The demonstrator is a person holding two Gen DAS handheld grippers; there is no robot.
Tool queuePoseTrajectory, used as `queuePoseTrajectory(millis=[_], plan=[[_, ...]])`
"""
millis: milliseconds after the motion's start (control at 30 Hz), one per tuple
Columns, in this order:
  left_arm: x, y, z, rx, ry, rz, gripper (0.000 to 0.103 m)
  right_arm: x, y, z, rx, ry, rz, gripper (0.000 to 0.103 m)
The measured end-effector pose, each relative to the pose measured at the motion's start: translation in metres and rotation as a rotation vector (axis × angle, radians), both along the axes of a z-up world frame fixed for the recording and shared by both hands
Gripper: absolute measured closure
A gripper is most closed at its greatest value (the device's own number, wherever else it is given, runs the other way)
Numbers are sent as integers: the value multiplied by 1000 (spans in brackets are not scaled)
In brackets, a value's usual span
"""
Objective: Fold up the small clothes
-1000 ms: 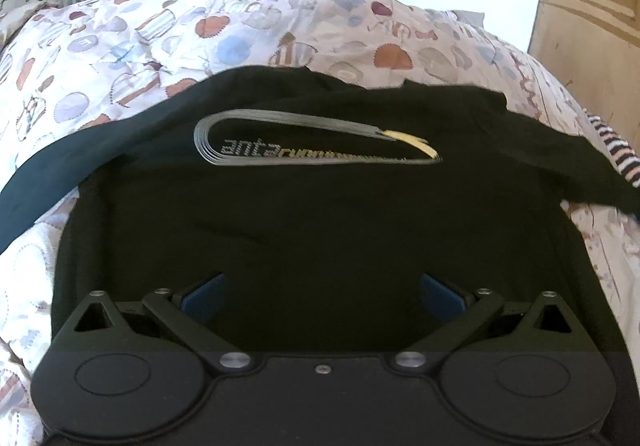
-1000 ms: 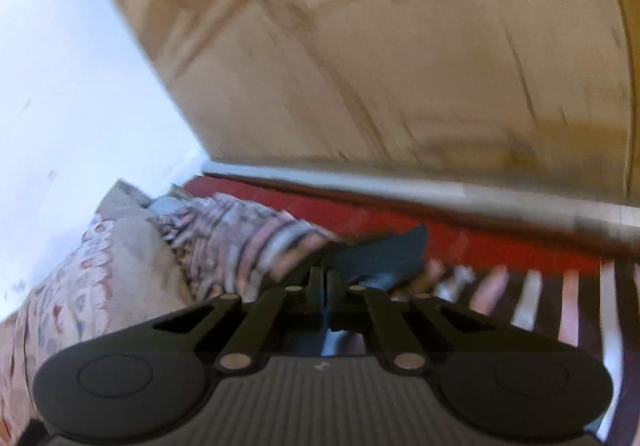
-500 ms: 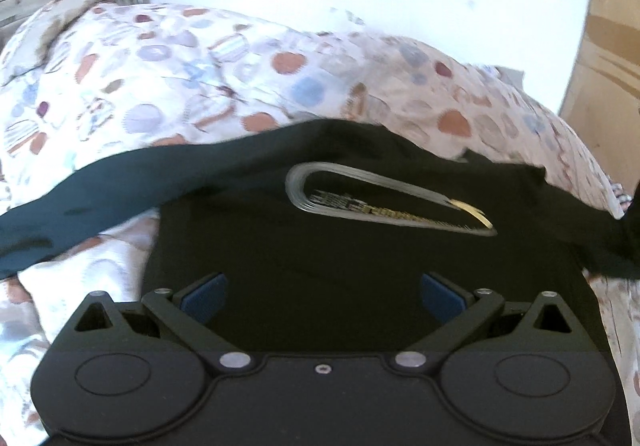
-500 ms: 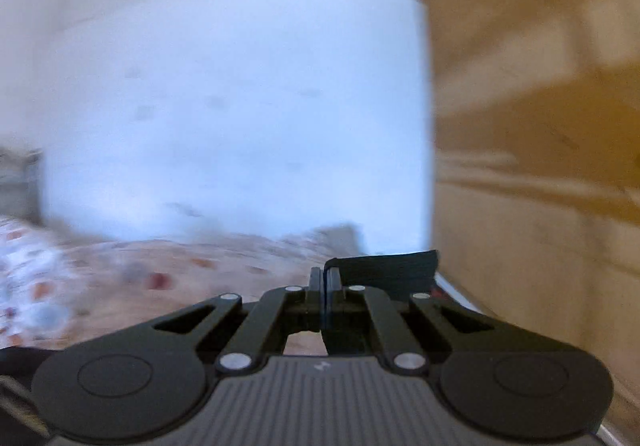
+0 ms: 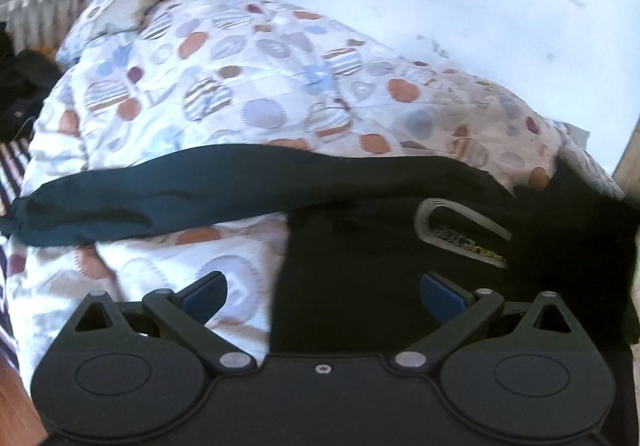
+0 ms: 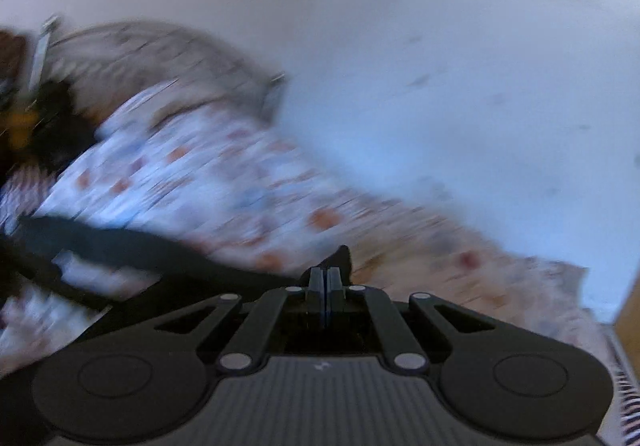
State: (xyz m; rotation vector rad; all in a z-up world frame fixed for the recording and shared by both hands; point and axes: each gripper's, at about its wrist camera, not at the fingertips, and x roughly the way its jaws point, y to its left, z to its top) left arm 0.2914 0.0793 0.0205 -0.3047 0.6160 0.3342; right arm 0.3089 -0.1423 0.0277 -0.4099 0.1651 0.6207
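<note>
Shirt (image 5: 360,266): black, lying under the left tongs
Left tongs (image 5: 324,292): wide apart, holding nothing
Right tongs (image 6: 327,278): pinching shirt cloth

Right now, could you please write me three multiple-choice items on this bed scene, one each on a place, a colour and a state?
1. Where does the black shirt lie?
A. on the patterned quilt
B. on a chair
C. on the floor

2. What colour are the left claw pads?
A. red
B. blue
C. white

3. How is the right claw?
A. wide open
B. shut on nothing
C. shut on dark cloth

Answers:
1 A, the shirt is spread over the quilt.
2 B, both pads show blue.
3 C, its fingers meet with black fabric pinched at the tips.
</note>
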Motion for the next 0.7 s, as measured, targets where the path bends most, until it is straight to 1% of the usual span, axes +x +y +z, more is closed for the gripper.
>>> queuePoseTrajectory(millis=[67,200,333,433,567,600,667,700], plan=[[-4,7,-3,-1,5,11,1,-23,18,-22,-54,26,44,102],[-11,17,-9,-1,16,28,1,-61,20,-55,-137,54,88,102],[-14,20,-14,-27,15,33,1,-89,23,-74,-225,35,141,102],[-14,17,-16,-46,11,17,1,-109,25,-84,-293,3,167,101],[-10,7,-19,-50,13,-16,1,-118,22,-88,-305,18,190,101],[-7,3,-21,-53,15,-34,1,-119,20,-88,-295,28,191,98],[-2,-4,-25,-56,31,-73,1,-121,14,-87,-272,50,178,98],[0,-8,-26,-57,37,-89,1,-115,11,-84,-253,67,167,94]])
